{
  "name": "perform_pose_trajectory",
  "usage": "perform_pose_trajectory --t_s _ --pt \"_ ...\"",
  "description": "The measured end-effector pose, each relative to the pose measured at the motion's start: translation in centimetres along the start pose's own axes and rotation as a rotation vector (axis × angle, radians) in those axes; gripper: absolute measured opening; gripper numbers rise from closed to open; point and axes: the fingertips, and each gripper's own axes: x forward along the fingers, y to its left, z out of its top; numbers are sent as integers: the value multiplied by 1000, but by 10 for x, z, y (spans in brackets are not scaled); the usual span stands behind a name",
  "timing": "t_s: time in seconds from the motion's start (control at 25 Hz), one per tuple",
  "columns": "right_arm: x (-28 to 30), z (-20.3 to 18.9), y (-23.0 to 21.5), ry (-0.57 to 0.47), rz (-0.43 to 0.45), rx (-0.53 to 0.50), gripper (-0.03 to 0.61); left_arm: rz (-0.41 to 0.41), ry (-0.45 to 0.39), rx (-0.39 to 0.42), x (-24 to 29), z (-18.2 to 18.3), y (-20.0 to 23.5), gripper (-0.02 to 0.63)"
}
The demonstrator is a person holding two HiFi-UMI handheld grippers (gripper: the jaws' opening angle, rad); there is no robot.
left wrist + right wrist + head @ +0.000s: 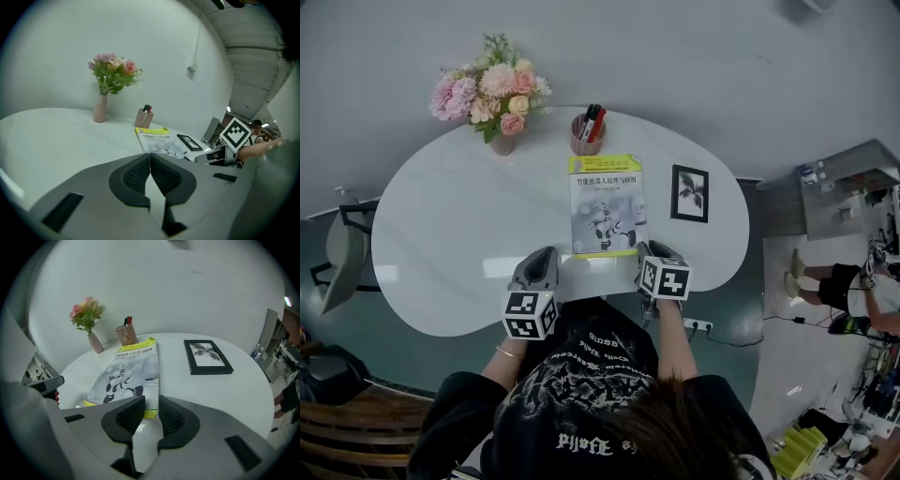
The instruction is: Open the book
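Note:
The closed book (606, 206) lies flat in the middle of the white table (450, 225); its cover is pale with a robot figure and yellow bands at top and bottom. My left gripper (544, 258) hovers at the near table edge, just left of the book's near left corner, with its jaws together and nothing in them. My right gripper (655, 249) sits at the book's near right corner. In the right gripper view the jaws of the right gripper (151, 405) stand slightly apart, and the book (126, 376) shows its yellow corner through the gap. The left gripper (150, 157) is aimed past the book (159, 140).
A pink vase of flowers (492, 94) stands at the table's far left. A woven pen holder (587, 131) is just beyond the book, and a black picture frame (689, 193) lies flat to its right. A chair (342, 253) stands left of the table.

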Motion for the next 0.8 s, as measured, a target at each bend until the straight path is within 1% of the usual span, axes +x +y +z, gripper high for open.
perform_pose_trajectory --t_s 0.12,0.2,0.4,0.44,0.48,0.56,0.64,0.72,0.8 --pt "1 0 1 12 -15 -24 109 14 2 -3 1 -2 4 23" --pt "-1 1 3 18 -37 -59 104 23 5 -4 1 -3 6 23" --pt "-5 1 7 37 -106 -200 92 19 6 18 4 -3 1 23" --pt "-4 0 8 40 -110 -220 83 17 8 24 5 -3 0 24" --pt "-4 0 10 41 -106 -226 56 16 9 27 5 -3 0 23" --pt "-4 1 14 32 -89 -183 51 19 11 18 6 -4 2 23" --pt "-4 2 10 17 -94 -126 53 29 11 1 5 -6 6 23" --pt "-2 1 4 25 -104 -111 156 41 10 -12 4 -7 10 23" --pt "1 -2 0 51 -102 -96 163 49 12 -22 3 -9 14 23"
